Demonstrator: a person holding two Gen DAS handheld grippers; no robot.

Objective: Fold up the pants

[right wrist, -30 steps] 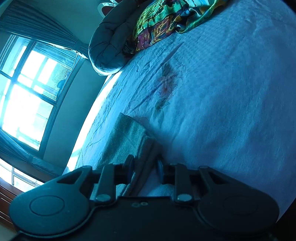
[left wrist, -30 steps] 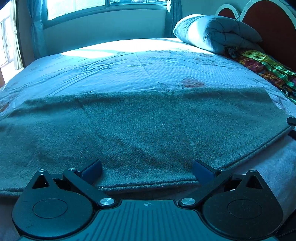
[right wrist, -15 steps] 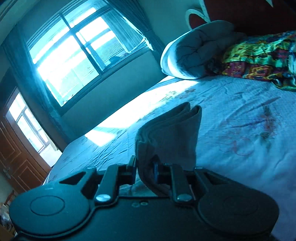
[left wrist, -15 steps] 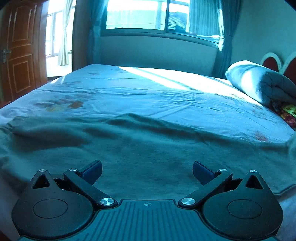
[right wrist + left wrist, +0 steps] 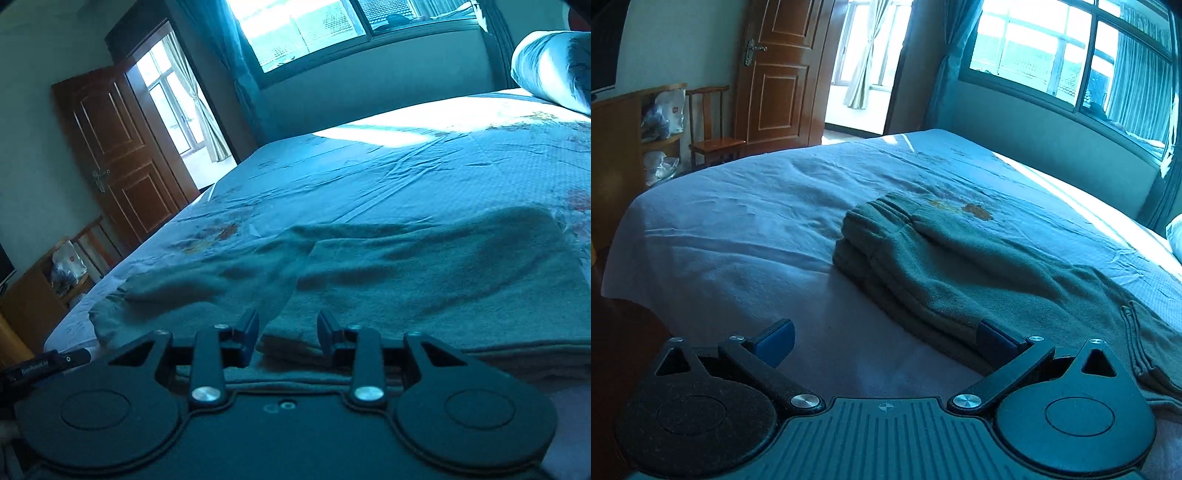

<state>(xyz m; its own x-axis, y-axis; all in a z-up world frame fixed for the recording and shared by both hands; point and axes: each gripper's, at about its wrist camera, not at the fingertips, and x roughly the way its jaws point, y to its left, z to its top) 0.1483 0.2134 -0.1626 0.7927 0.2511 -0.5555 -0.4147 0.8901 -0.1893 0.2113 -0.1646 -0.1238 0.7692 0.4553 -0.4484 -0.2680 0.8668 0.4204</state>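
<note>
The grey-green fleece pants [image 5: 960,266] lie folded lengthwise on my blue bed sheet [image 5: 746,221]. My right gripper [image 5: 287,328] is opening, fabric edge between its jaws unpinched; my left gripper [image 5: 882,338] gapes empty. Next I'd grasp the waistband for the crosswise fold.

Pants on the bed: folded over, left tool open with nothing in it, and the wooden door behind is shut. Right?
Not quite. The door stands open; the left wrist view shows daylight through the doorway beside it. The rest holds: the pants lie folded over on the bed, and the left tool is open and holds nothing.
</note>
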